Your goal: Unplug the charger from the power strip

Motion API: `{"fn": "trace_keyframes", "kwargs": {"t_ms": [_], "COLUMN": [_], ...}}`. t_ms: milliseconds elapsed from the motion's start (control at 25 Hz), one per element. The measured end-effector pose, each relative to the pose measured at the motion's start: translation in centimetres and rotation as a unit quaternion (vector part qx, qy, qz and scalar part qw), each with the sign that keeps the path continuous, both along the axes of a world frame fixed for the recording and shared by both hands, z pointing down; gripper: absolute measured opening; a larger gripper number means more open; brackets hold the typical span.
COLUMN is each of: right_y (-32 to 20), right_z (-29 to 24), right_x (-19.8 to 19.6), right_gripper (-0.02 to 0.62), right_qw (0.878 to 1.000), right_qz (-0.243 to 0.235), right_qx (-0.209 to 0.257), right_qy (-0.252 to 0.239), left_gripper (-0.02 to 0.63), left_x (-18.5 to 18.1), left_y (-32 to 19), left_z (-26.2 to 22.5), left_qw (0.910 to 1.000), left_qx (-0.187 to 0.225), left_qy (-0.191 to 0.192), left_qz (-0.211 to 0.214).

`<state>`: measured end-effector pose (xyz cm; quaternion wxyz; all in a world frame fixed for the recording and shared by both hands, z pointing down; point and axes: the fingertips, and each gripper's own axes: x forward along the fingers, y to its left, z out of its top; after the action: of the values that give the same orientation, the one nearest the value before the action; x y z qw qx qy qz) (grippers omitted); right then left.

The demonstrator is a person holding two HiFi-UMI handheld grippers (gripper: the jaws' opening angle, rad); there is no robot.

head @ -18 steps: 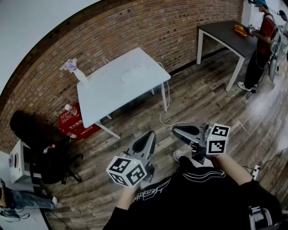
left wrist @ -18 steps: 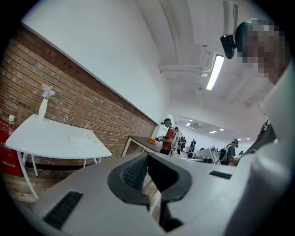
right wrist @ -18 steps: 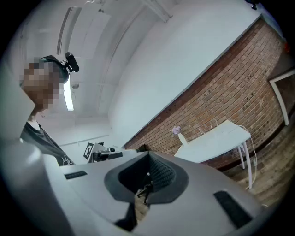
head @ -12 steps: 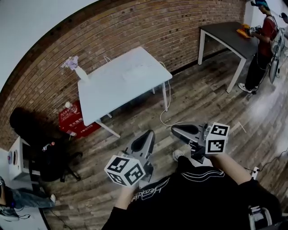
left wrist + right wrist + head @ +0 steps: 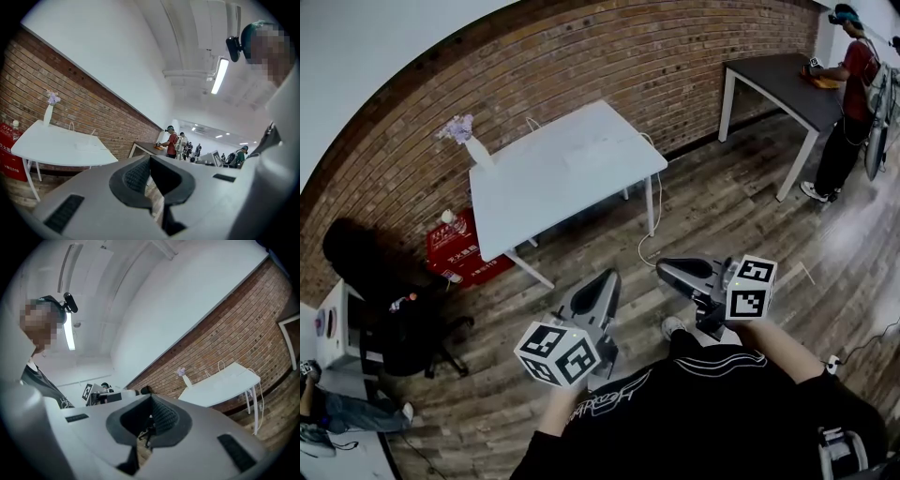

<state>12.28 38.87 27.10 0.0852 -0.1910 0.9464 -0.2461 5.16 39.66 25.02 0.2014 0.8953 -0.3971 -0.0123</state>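
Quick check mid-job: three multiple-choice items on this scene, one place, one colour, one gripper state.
1. Where does the vase stand?
A. on the white table, at its corner
B. on a windowsill
C. on a shelf
2. What colour is the box beside that table?
A. blue
B. red
C. green
3. The left gripper and right gripper are:
A. both open
B. both shut, empty
C. holding a cup
Answers: 1 A, head view shows it there; 2 B, plainly red; 3 B, jaws together, nothing between, in both gripper views.
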Motion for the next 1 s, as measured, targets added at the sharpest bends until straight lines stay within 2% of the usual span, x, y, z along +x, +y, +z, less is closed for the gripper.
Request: {"fn": "trace_keyframes", "kwargs": {"t_ms": [160,560,1000], "right_y": [-0.8,-3.1,-11.6], "right_z": [-0.3,-0.5,0.9], "right_x": [-1.7,-3.3,-4.9], "right_gripper": [-0.002,-0.002,-0.002], "right_qw": [1.0,1.0,1.0], "right_qz": [0.013,0.007,-0.01], "right_qx": [0.01,0.013,0.009], "right_qy": [0.011,0.01,-0.004], "left_gripper": [0.005,0.005,0.005], "left_x": [-2.1,-3.9,-6.6], "left_y": [-0.3,-2.8,-10.4], "left_z": [-0.2,-0.2,2.3], "left_qw": [0.9999,0.9997,0.9988], "left_qx": [0.005,0.001,-0.016], "left_qy": [0.011,0.021,0.017], "left_qz": [0.001,-0.009,-0.044]}}
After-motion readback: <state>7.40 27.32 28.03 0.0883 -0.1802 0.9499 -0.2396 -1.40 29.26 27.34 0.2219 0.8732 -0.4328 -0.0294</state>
